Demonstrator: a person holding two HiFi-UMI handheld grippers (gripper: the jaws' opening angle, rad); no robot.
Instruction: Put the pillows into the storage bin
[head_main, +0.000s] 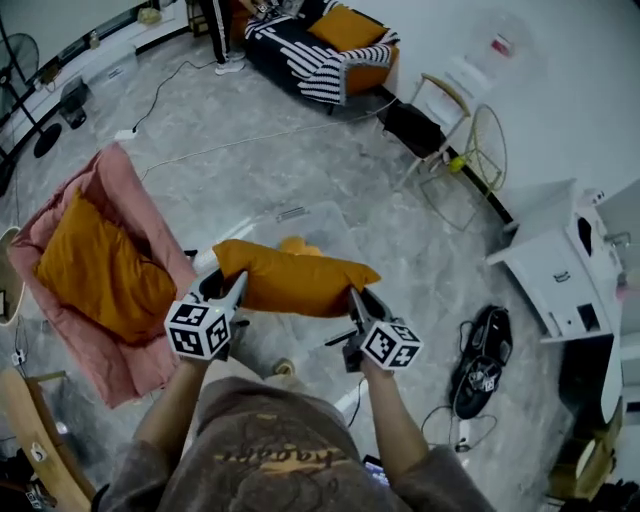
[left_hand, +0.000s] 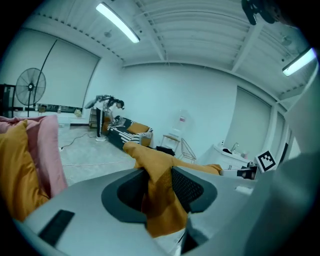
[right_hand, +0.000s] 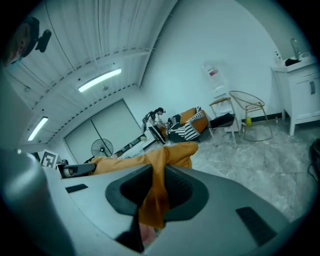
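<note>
Pillow (head_main: 290, 280) above clear bin (head_main: 335, 225); pink armchair (head_main: 120, 345) beside.

1. The clear storage bin (head_main: 320, 212) is largely covered by the orange pillow (head_main: 290, 277) held over it; only its far rim shows, faintly.
2. An orange item (head_main: 298, 244) peeks over the pillow's top edge; the rest is hidden, so what it is cannot be told.
3. In the head view, the jaw tips of the left gripper (head_main: 232, 290) and right gripper (head_main: 354, 298) vanish under the pillow's ends.
4. A person (head_main: 218, 35) by the striped sofa (head_main: 300, 50) is cut off by the top edge; only legs show.
5. A wooden chair (head_main: 30, 425) is cropped by the bottom-left corner.
</note>
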